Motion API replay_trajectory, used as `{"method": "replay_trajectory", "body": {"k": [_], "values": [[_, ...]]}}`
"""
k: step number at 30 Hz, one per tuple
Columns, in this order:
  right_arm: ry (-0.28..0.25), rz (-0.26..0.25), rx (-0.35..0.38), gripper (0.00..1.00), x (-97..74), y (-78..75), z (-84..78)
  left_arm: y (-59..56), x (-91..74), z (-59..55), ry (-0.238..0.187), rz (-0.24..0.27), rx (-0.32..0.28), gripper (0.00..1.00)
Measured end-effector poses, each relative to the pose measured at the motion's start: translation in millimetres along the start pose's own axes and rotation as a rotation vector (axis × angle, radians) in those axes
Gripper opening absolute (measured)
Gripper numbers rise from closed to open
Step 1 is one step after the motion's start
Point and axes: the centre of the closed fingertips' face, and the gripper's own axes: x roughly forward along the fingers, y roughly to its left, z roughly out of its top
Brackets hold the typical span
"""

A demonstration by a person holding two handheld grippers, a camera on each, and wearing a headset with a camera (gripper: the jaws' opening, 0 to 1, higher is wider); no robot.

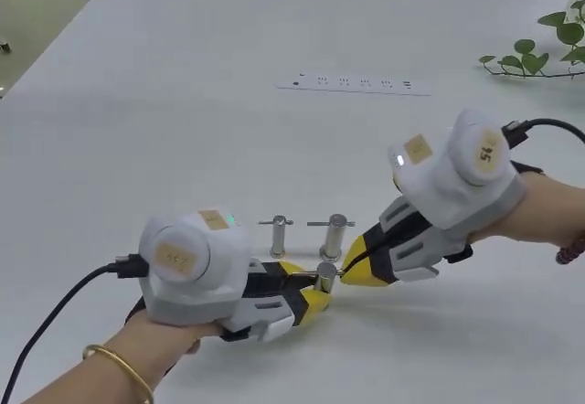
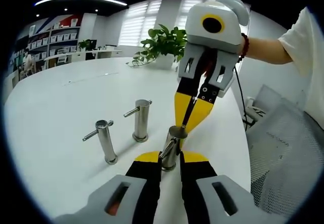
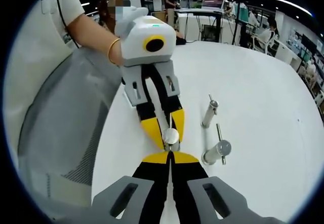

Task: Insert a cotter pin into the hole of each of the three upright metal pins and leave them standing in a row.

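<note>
Three upright metal pins stand near the table's front. Two of them (image 1: 278, 235) (image 1: 335, 233) each carry a cotter pin across the top. My left gripper (image 1: 313, 290) is shut on the third pin (image 1: 324, 277), seen between its yellow tips (image 2: 170, 157) in the left gripper view. My right gripper (image 1: 350, 271) comes in from the right, shut on a thin cotter pin (image 1: 335, 273) whose end meets that pin's head (image 3: 171, 136). In the left gripper view the right gripper (image 2: 191, 118) points down at the held pin (image 2: 172, 144).
A white power strip (image 1: 355, 83) lies at the table's far middle. A green plant (image 1: 548, 47) sits at the far right edge. Black cables trail from both grippers. A mesh chair (image 2: 283, 148) stands beside the table.
</note>
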Motion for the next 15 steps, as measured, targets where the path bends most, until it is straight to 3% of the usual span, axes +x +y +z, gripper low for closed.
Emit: {"method": "replay_trajectory", "body": {"k": [8,15], "values": [[-0.003,-0.004,0.054,0.10,1.4,0.1,0.8,1.0,0.0,0.6,0.001,0.006,-0.003,0.14],[-0.054,-0.017,0.108,0.19,0.6,1.3,8.1,2.1,-5.0,2.0,0.017,0.014,0.007,0.26]]}}
